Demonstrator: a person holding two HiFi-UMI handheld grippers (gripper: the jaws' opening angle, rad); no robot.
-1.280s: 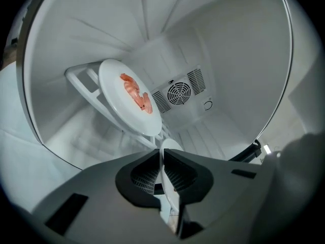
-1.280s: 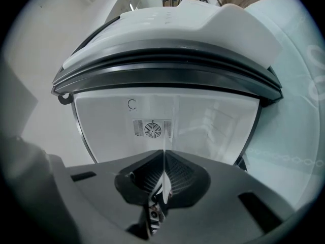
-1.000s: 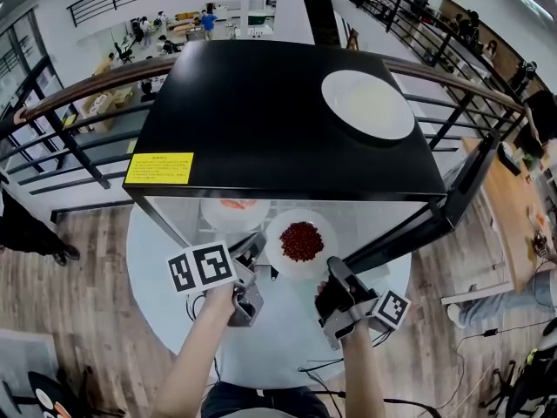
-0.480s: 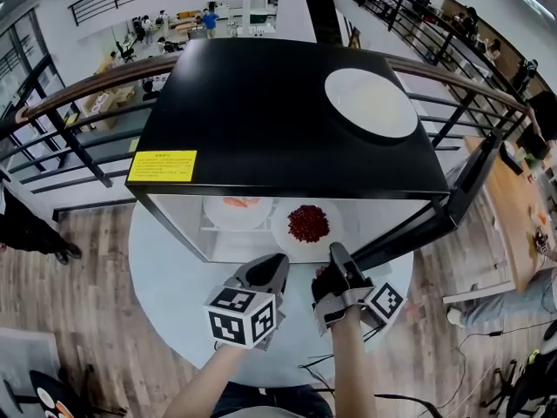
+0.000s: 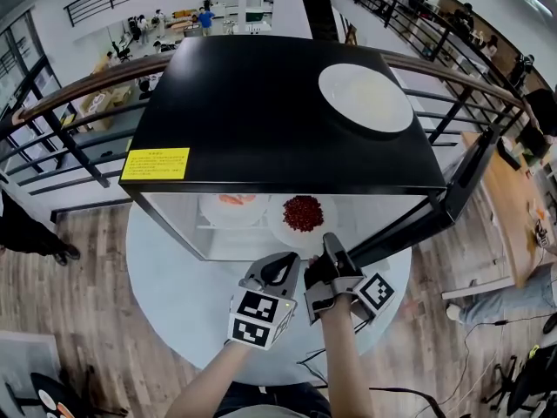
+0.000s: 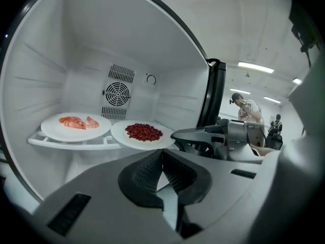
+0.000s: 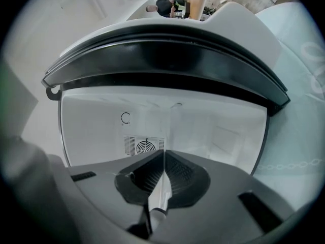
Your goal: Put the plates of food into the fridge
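The fridge [image 5: 287, 120] stands open toward me on a round white table. On its white shelf [image 6: 71, 141] a plate of shrimp [image 6: 75, 124] sits at the left and a plate of red beans [image 6: 143, 133] beside it. My right gripper [image 5: 329, 242] reaches in level and is shut on the near right rim of the beans plate [image 5: 303, 214]; from the left gripper view its tips [image 6: 175, 134] meet that rim. My left gripper [image 5: 281, 266] hangs just outside the opening. Its jaws have just been closing and now stand shut with nothing between them [image 6: 162, 154].
An empty white plate [image 5: 365, 97] lies on the fridge's black top, near a yellow label [image 5: 157, 164]. The open door [image 5: 435, 212] stands at the right of the opening. A fan grille [image 6: 116, 92] is on the back wall. The table [image 5: 174, 286] spreads below; a railing [image 5: 78, 94] runs behind.
The beans plate went from the table in front into the fridge, beside the shrimp plate, with my right gripper following. My left gripper pulled back from the opening, rolled over and shifted right.
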